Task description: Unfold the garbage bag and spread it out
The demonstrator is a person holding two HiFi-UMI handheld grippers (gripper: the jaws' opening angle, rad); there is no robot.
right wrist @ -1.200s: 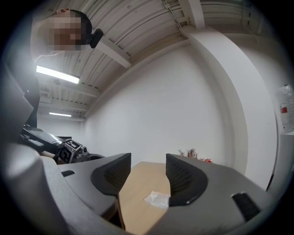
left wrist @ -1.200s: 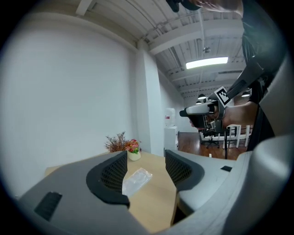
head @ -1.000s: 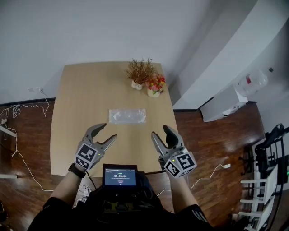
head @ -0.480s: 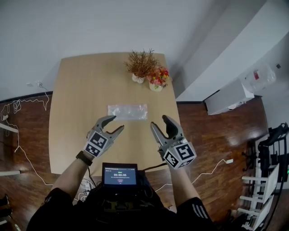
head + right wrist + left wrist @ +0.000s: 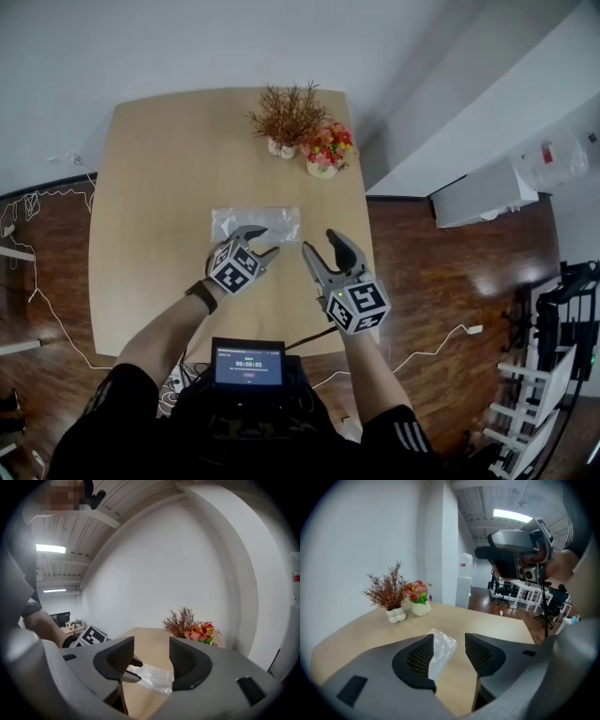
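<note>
A folded clear plastic garbage bag [image 5: 255, 221] lies flat in the middle of the wooden table [image 5: 150, 187]. My left gripper [image 5: 261, 241] is over the bag's near edge, tilted down. Its jaws have just been closing but still stand apart. In the left gripper view the bag [image 5: 442, 649] shows through the gap of the left gripper [image 5: 447, 644], and no pad presses on it. My right gripper [image 5: 322, 246] hovers open just right of the bag's near right corner, nothing in it. The right gripper view shows the bag [image 5: 154, 677] beyond the right gripper [image 5: 151, 656].
A dried plant in a white pot [image 5: 286, 117] and a pot of red and yellow flowers [image 5: 323, 155] stand at the table's far right. A small screen [image 5: 248, 364] sits at the person's chest. Cables [image 5: 37, 309] lie on the wooden floor to the left.
Both grippers have moved forward and down toward the bag. The left one travelled farther and now reaches the bag's near edge, with its jaws narrower than before.
</note>
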